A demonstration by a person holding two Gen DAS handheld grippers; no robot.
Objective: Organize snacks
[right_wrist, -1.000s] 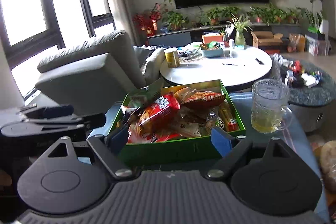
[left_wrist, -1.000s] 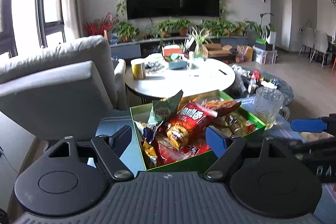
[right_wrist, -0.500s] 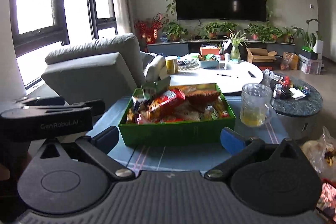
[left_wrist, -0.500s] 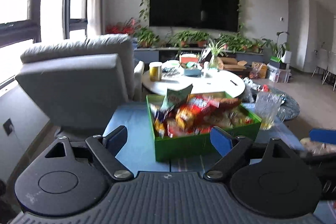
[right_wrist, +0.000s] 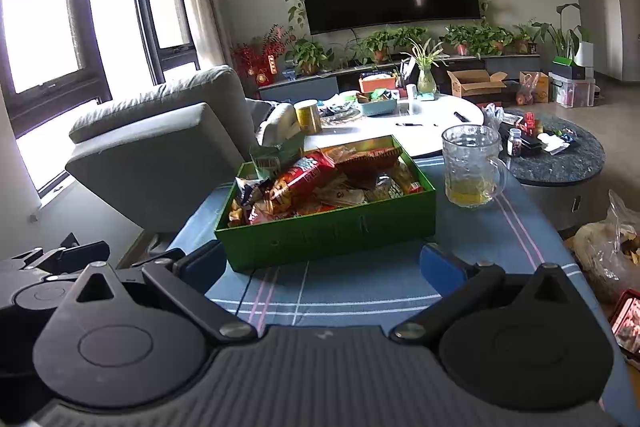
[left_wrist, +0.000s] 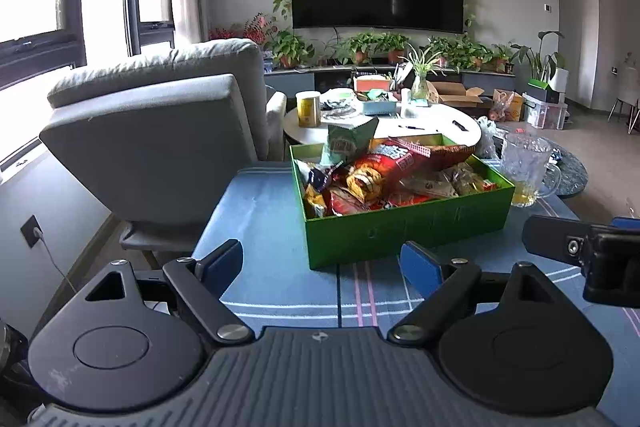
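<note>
Where the left wrist view looks forward, the left gripper [left_wrist: 322,263] has its jaws apart and empty, and the green snack box [left_wrist: 404,199] sits ahead and slightly right of the jaw gap on the blue tablecloth [left_wrist: 260,211], long axis running crosswise. From the right wrist view, the right gripper [right_wrist: 320,261] likewise has its jaws apart and empty; the box [right_wrist: 326,223] lies straight ahead, near corner beside the left jaw. Neither gripper is clearly nearer.

- Green box [left_wrist: 404,227], open-topped, flat on the blue table [left_wrist: 260,211].
- Heaped with snack packets [left_wrist: 384,175]: red bag on top, green packet upright at far left corner.
</note>
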